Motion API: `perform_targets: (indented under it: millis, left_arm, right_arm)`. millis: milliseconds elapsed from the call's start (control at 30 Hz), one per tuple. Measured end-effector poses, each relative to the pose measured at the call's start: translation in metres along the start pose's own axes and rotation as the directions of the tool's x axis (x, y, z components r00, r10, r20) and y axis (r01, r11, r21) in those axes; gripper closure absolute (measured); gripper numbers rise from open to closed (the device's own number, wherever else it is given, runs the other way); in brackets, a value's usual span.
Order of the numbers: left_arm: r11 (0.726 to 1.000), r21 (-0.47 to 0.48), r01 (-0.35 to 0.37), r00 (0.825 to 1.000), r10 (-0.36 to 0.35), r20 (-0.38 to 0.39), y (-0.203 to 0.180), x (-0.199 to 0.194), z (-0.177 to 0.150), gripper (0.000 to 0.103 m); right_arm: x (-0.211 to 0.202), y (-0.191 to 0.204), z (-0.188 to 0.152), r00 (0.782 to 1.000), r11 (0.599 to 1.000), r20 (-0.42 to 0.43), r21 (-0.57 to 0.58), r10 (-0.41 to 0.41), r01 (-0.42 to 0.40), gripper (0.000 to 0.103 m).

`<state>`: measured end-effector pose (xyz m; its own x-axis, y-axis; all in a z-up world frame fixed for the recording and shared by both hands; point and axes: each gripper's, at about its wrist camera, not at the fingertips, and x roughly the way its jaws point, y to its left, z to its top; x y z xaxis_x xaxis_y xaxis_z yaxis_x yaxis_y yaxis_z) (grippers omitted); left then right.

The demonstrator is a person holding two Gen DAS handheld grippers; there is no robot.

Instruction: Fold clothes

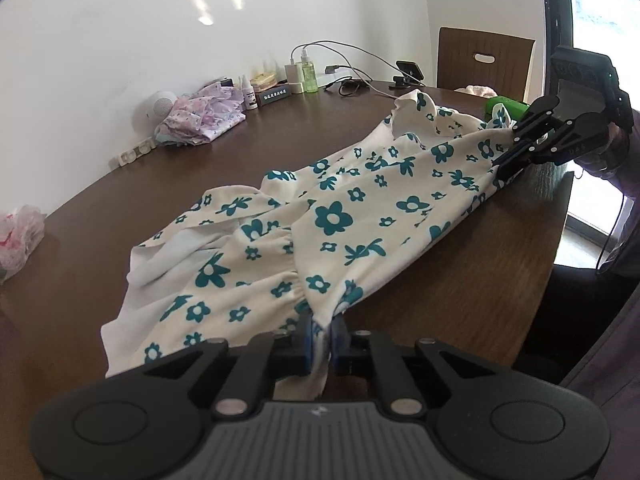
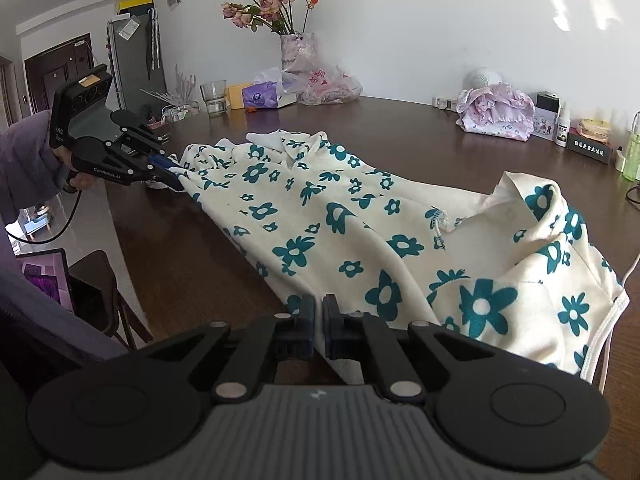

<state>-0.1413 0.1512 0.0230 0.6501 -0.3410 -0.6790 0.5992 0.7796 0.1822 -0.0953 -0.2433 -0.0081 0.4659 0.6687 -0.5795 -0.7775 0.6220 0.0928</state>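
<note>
Dark wooden worktop (image 1: 460,288) fills both views. At lower centre of each, cream floral dress (image 2: 320,216) fabric is pinched: left gripper (image 1: 322,336) at one end, right gripper (image 2: 319,320) at the other, jaws pressed together. Spreading seems underway; next, the near edge should be carried across. Farther back, cloth lies rumpled.

The dress (image 1: 328,216) hem vanishes between the left gripper (image 1: 320,344) pads, its held edge hidden. The box (image 2: 590,151) label is too small to read. A laptop (image 2: 44,276) is cut off at the frame's edge.
</note>
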Motion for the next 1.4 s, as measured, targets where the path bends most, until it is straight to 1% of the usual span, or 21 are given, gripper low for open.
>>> perform_targets:
  millis: [33,167,300,367,400,433,500,533,633,667,733,833,900,967,1033,1067,1133,1233,1300,1367,1400]
  left_arm:
    - [0.999,-0.007,-0.040,0.999,0.040,-0.009,-0.001,-0.004,-0.007,0.080]
    - [0.983,-0.095,-0.156,0.988,0.156,-0.010,0.013,-0.019,-0.026,0.077]
    - [0.964,-0.145,-0.225,0.974,0.225,-0.020,0.034,-0.034,-0.038,0.076]
    - [0.944,-0.214,-0.252,0.965,0.261,0.018,0.046,-0.051,-0.037,0.075]
    - [0.926,-0.268,-0.264,0.956,0.288,0.054,0.052,-0.063,-0.035,0.075]
    - [0.903,-0.322,-0.283,0.939,0.329,0.100,0.054,-0.076,-0.032,0.070]
    - [0.883,-0.350,-0.312,0.911,0.383,0.154,0.052,-0.089,-0.022,0.059]
    - [0.881,-0.349,-0.320,0.904,0.394,0.165,0.049,-0.090,-0.016,0.058]
    - [0.902,-0.334,-0.274,0.910,0.356,0.213,0.035,-0.077,0.010,0.056]
    - [0.912,-0.330,-0.243,0.917,0.327,0.230,0.028,-0.067,0.018,0.053]
    - [0.933,-0.316,-0.173,0.930,0.260,0.260,0.012,-0.044,0.031,0.040]
    - [0.966,-0.253,-0.061,0.960,0.126,0.251,-0.011,-0.002,0.043,0.040]
    - [0.971,-0.233,-0.059,0.973,0.108,0.205,-0.020,0.021,0.045,0.040]
    - [0.968,-0.240,-0.071,0.982,0.111,0.154,-0.025,0.040,0.044,0.041]
    - [0.955,-0.282,-0.091,0.985,0.128,0.118,-0.023,0.049,0.040,0.041]
    - [0.951,-0.292,-0.097,0.985,0.133,0.108,-0.022,0.051,0.038,0.041]
    - [0.947,-0.299,-0.114,0.985,0.148,0.093,-0.022,0.054,0.036,0.041]
    - [0.946,-0.297,-0.131,0.985,0.159,0.072,-0.024,0.057,0.034,0.040]
    - [0.945,-0.298,-0.134,0.985,0.160,0.067,-0.024,0.059,0.033,0.039]
    - [0.944,-0.302,-0.130,0.985,0.158,0.069,-0.023,0.060,0.032,0.039]
    - [0.943,-0.306,-0.130,0.985,0.157,0.065,-0.022,0.060,0.032,0.039]
  right_arm:
    - [-0.003,0.002,-0.002,1.000,1.000,-0.004,-0.010,-0.006,0.006,0.099]
    - [-0.013,-0.001,-0.004,1.000,1.000,0.000,0.011,-0.027,0.027,0.096]
    - [-0.019,0.002,-0.001,0.998,0.998,0.015,0.004,-0.057,0.056,0.094]
    - [-0.023,0.002,0.000,0.997,0.997,0.017,0.008,-0.075,0.075,0.094]
    - [-0.027,0.002,0.000,0.995,0.995,0.017,0.013,-0.095,0.095,0.094]
    - [-0.033,0.003,-0.002,0.993,0.993,0.020,0.022,-0.117,0.117,0.094]
    - [-0.047,0.003,-0.007,0.988,0.987,0.028,0.046,-0.154,0.152,0.094]
    - [-0.053,0.002,-0.009,0.985,0.983,0.022,0.060,-0.174,0.172,0.094]
    - [-0.068,0.000,-0.017,0.972,0.970,-0.006,0.070,-0.234,0.234,0.094]
    - [-0.071,-0.001,-0.020,0.967,0.964,-0.014,0.075,-0.254,0.255,0.094]
    - [-0.076,-0.003,-0.024,0.956,0.951,-0.018,0.090,-0.294,0.295,0.093]
    - [-0.082,-0.008,-0.025,0.930,0.924,0.041,0.139,-0.365,0.356,0.093]
    - [-0.084,-0.016,-0.023,0.913,0.904,0.083,0.202,-0.398,0.376,0.093]
    - [-0.077,-0.027,-0.021,0.905,0.883,0.055,0.251,-0.421,0.396,0.092]
    - [-0.067,-0.035,-0.023,0.883,0.851,0.009,0.270,-0.469,0.449,0.074]
    - [-0.064,-0.039,-0.026,0.872,0.838,0.001,0.275,-0.490,0.471,0.069]
    - [-0.066,-0.039,-0.026,0.858,0.825,0.029,0.295,-0.512,0.482,0.067]
    - [-0.080,-0.024,-0.021,0.856,0.851,0.164,0.305,-0.490,0.428,0.066]
    - [-0.078,-0.015,-0.015,0.875,0.883,0.220,0.301,-0.432,0.360,0.064]
    - [-0.064,-0.013,-0.010,0.886,0.892,0.212,0.291,-0.412,0.346,0.064]
    - [-0.052,-0.014,-0.008,0.887,0.887,0.182,0.278,-0.424,0.367,0.065]
